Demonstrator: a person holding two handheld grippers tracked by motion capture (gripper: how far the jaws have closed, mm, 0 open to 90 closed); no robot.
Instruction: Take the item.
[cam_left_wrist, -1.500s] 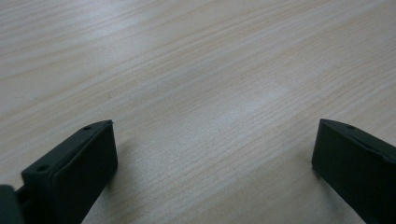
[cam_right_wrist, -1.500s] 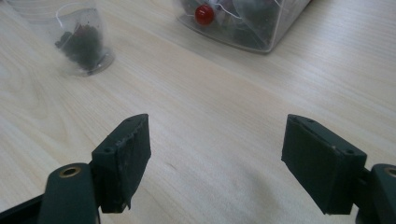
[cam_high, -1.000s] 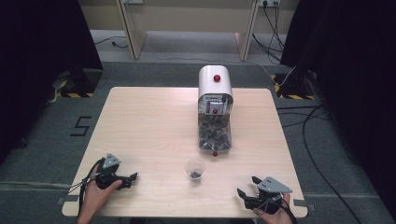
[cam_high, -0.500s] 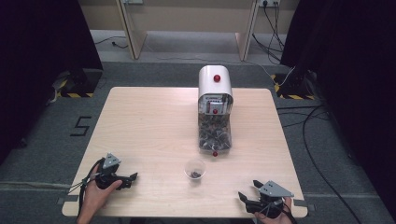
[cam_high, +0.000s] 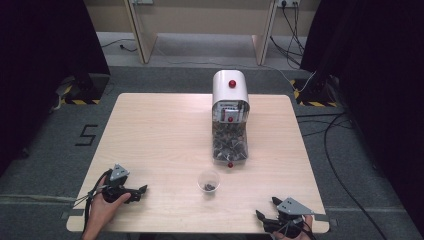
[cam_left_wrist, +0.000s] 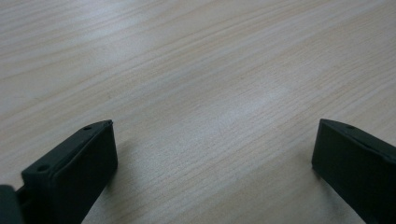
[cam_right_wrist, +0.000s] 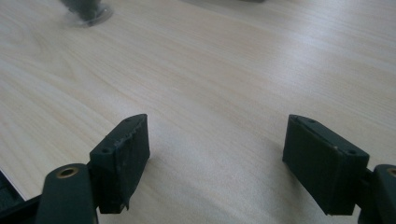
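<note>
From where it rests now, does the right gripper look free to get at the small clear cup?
Probably yes. The right gripper sits open near the table's front edge, and only bare wood lies between it and the small clear cup. The dispenser stands behind the cup, out of the way.

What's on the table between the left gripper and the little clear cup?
Nothing: in the high view only bare wooden table lies between the left gripper and the clear cup. The left gripper view likewise shows bare wood ahead of its open jaws.

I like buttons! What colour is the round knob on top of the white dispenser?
Red. The knob on the dispenser shows best in the high view.
</note>
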